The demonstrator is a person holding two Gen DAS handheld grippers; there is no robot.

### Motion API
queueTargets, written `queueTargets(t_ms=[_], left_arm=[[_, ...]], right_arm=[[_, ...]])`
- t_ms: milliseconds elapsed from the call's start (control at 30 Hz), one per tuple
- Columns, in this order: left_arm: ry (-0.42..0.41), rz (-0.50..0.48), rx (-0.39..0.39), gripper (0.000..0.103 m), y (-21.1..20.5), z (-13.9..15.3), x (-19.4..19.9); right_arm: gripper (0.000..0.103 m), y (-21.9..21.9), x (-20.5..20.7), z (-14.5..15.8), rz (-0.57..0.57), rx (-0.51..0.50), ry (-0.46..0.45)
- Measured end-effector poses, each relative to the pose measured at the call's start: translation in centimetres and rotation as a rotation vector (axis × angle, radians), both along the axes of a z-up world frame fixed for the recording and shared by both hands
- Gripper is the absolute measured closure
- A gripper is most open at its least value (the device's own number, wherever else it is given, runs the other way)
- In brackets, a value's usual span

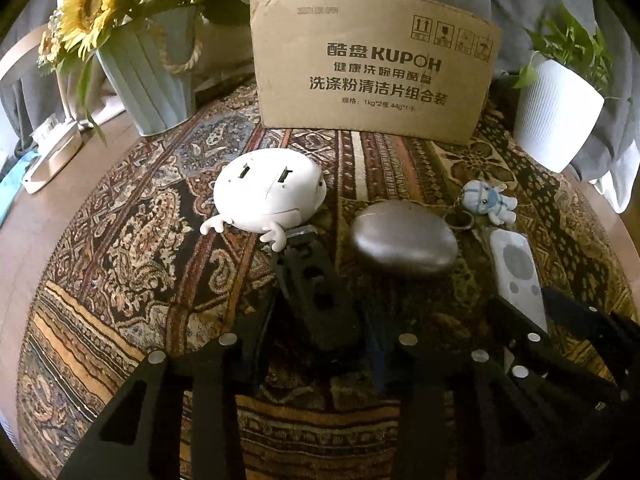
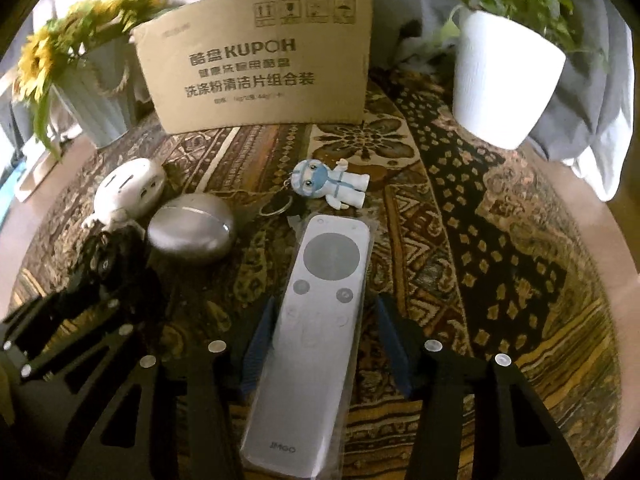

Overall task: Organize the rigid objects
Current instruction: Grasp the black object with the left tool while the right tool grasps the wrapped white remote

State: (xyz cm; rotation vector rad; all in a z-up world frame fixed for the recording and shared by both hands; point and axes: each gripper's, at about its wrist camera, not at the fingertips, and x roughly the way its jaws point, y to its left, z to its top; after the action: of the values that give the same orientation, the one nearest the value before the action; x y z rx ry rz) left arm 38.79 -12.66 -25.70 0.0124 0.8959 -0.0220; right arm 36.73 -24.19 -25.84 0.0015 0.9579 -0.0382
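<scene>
A black object [image 1: 316, 280] lies on the patterned cloth [image 1: 132, 248] between the fingers of my left gripper [image 1: 318, 308], whose pads sit against its sides. A white remote [image 2: 320, 320] in a clear sleeve lies lengthwise between the blue pads [image 2: 394, 344] of my right gripper [image 2: 326, 304]; a small gap shows on the right side, so it stands open around the remote. A white egg-shaped toy [image 1: 268, 196], a grey pebble-shaped case [image 1: 404, 240] and a small figure keychain [image 1: 488, 200] lie just beyond. In the right wrist view the left gripper [image 2: 100, 280] shows at the left.
A cardboard box [image 1: 372, 64] stands at the back centre. A pale pot of sunflowers [image 1: 148, 80] is at the back left and a white plant pot [image 1: 556, 112] at the back right. Bare wooden tabletop [image 1: 24, 264] rims the cloth.
</scene>
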Motion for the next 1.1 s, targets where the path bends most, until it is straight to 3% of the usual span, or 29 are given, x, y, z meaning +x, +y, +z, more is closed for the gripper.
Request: queueTargets(t_ms=[100,667,1100], left_arm=[[-0.007,-0.016,0.011,0.073,0.0,0.0,-0.1],[-0.114,-0.06,0.049,0.074,-0.2,3.4,-3.1],[-0.199,-0.073,-0.012,0.074,0.3,7.9,-3.8]], right_arm=[[0.059,0.0,-0.1,0.1,0.014,0.007,-0.005],[0.062,-0.2,-2.7,2.7,0.048,0.049,-0.062],[0.065,-1.0,-3.4,7.3,0.044,0.088,-0.153]])
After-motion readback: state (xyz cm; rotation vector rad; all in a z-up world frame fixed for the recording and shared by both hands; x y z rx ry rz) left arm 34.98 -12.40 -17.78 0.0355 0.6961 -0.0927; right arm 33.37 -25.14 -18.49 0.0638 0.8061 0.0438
